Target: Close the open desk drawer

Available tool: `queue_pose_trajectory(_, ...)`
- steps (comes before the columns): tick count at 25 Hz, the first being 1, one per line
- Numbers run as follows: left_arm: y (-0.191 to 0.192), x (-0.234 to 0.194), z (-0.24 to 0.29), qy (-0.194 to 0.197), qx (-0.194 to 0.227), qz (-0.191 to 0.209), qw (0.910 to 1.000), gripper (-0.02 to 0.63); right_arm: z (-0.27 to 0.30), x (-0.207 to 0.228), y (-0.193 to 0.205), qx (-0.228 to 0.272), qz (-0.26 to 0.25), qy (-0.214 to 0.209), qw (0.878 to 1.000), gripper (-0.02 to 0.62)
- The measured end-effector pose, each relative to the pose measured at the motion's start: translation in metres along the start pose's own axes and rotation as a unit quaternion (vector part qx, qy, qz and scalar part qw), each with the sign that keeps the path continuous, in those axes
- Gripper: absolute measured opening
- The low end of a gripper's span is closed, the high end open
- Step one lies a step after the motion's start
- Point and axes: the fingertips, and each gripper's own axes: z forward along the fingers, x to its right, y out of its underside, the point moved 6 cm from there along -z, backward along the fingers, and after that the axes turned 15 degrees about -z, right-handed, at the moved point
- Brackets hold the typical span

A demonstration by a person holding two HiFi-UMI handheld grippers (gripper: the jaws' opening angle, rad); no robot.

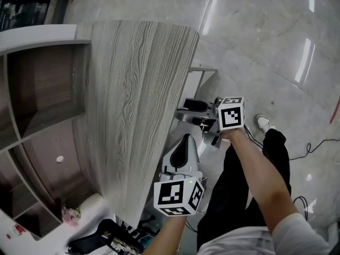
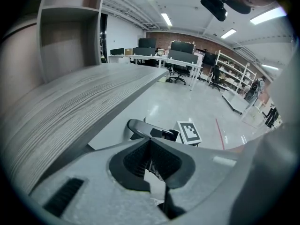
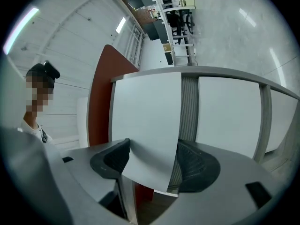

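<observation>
drawer: the white drawer front (image 3: 145, 121) fills the middle of the right gripper view. In the head view it pokes out past the edge of the desk (image 1: 133, 89), just right of centre in the upper half. Looks to me like it isn't fully in yet.
right gripper (image 3: 152, 156): fingers spread wide with the white front sitting in the gap. Doesn't look clamped on it.
left gripper (image 2: 150, 146): tips pinched together, nothing in them, parked low centre in the head view beside the desk edge.
step: pushing the drawer home, I reckon.
how I'd do it: don't grab. Lay the pads flat on the middle of the front and push straight in under the desk top, slow and even so it doesn't rack.
watch out: a tip could slip into the grey strip (image 3: 189, 111) beside the front.
</observation>
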Motion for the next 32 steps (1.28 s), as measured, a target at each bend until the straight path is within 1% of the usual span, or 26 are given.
queue_pose_trajectory(3, 0.003, -0.001, -0.003, -0.010, 0.003, -0.009, 0.9999, 0.003, -0.002, -0.004, -0.002, 0.016, 0.004, 0.013, 1.000, 0.276)
queue_pose_trajectory(5, 0.003, 0.000, -0.005, -0.015, 0.006, -0.011, 0.9998, 0.002, -0.002, -0.007, -0.003, 0.017, 0.008, 0.018, 1.000, 0.264)
queue_pose_trajectory(10, -0.002, 0.000, -0.018, -0.027, 0.022, -0.026, 0.9990, 0.003, -0.003, -0.009, -0.005, -0.016, 0.010, 0.028, 0.999, 0.258)
queue_pose_trajectory(14, -0.001, 0.000, -0.026, -0.037, 0.027, -0.036, 0.9983, 0.002, -0.004, -0.012, -0.005, -0.026, 0.016, 0.039, 0.999, 0.252)
queue_pose_trajectory(22, 0.002, -0.001, -0.035, -0.062, 0.043, -0.066, 0.9950, 0.002, -0.015, -0.013, -0.005, -0.042, 0.031, 0.029, 0.998, 0.235)
queue_pose_trajectory(29, 0.000, 0.004, -0.045, -0.088, 0.059, -0.073, 0.9917, 0.002, -0.038, -0.023, -0.007, -0.053, 0.040, 0.025, 0.998, 0.232)
queue_pose_trajectory(32, 0.001, 0.009, -0.048, -0.092, 0.066, -0.077, 0.9906, 0.002, -0.050, -0.028, -0.008, -0.058, 0.035, 0.022, 0.997, 0.232)
